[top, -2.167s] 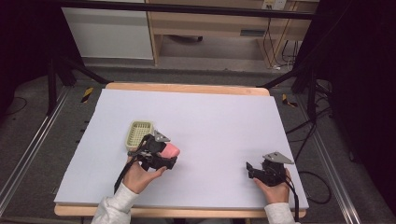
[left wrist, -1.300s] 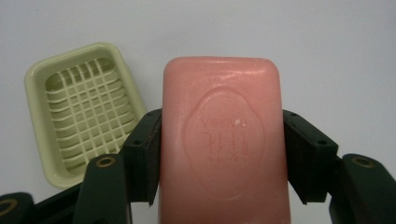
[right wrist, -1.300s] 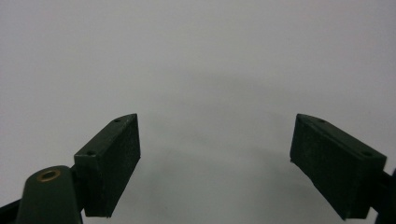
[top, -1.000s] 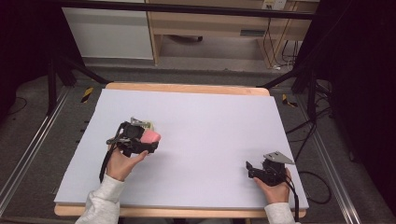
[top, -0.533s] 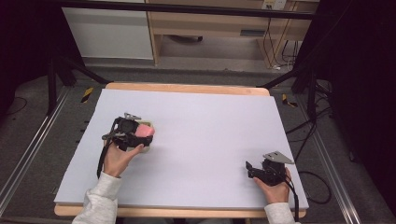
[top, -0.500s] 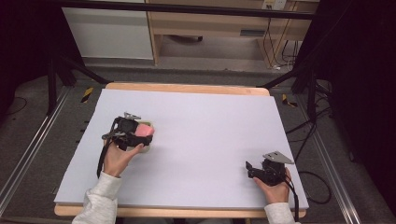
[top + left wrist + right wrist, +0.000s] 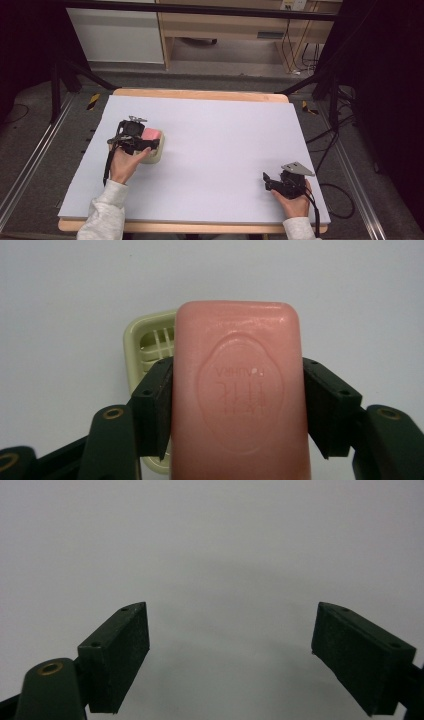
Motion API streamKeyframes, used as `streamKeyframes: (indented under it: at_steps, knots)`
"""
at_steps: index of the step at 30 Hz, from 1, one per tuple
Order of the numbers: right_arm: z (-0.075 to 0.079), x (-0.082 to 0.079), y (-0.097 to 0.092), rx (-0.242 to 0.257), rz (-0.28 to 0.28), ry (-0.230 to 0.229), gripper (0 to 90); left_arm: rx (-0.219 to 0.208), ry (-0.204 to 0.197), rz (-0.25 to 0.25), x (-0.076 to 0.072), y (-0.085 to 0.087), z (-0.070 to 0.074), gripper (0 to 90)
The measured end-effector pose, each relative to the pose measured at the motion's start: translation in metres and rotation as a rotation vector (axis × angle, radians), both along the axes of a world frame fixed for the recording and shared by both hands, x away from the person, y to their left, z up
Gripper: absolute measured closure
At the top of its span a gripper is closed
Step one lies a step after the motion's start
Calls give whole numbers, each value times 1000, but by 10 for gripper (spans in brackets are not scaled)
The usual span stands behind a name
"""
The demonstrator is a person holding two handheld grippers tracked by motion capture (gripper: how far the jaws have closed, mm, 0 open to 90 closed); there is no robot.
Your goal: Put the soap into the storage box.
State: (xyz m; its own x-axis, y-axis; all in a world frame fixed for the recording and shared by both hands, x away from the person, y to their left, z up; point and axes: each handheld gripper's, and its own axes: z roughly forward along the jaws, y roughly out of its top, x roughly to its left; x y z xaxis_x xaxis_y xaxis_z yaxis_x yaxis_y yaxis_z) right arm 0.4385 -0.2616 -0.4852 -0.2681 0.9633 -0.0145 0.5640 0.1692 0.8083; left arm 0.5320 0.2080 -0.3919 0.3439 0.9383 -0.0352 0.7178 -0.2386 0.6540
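Observation:
A pink bar of soap (image 7: 239, 390) with an embossed stamp sits clamped between the jaws of my left gripper (image 7: 239, 407). Under and behind it lies a pale yellow-green soap dish (image 7: 148, 347) with a slotted floor, mostly hidden by the bar. From above, the left gripper (image 7: 145, 141) holds the soap (image 7: 152, 134) over the dish (image 7: 156, 155) at the left of the white table sheet (image 7: 220, 135). My right gripper (image 7: 266, 181) rests near the front right edge. Its jaws stand wide apart (image 7: 230, 650) over bare sheet.
The white sheet covers a wooden table whose edge (image 7: 200, 94) shows at the back. Black frame legs (image 7: 75, 70) and cables (image 7: 330, 145) stand around the table on the grey floor. A wooden cabinet (image 7: 225, 30) is behind.
My left gripper has carried the soap leftward and away from me, over the dish, which now sits under it. The right gripper has stayed put.

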Motion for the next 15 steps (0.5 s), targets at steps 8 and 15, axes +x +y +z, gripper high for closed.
streamKeyframes:
  at_steps: [8, 15]
  knots:
    - [0, 0, 0, -5, 3, -7, 157, 9, 18, 29, 13, 3, -9, 372]
    - [0, 0, 0, -4, 7, -8, 157, 9, 31, 52, 19, 3, -15, 372]
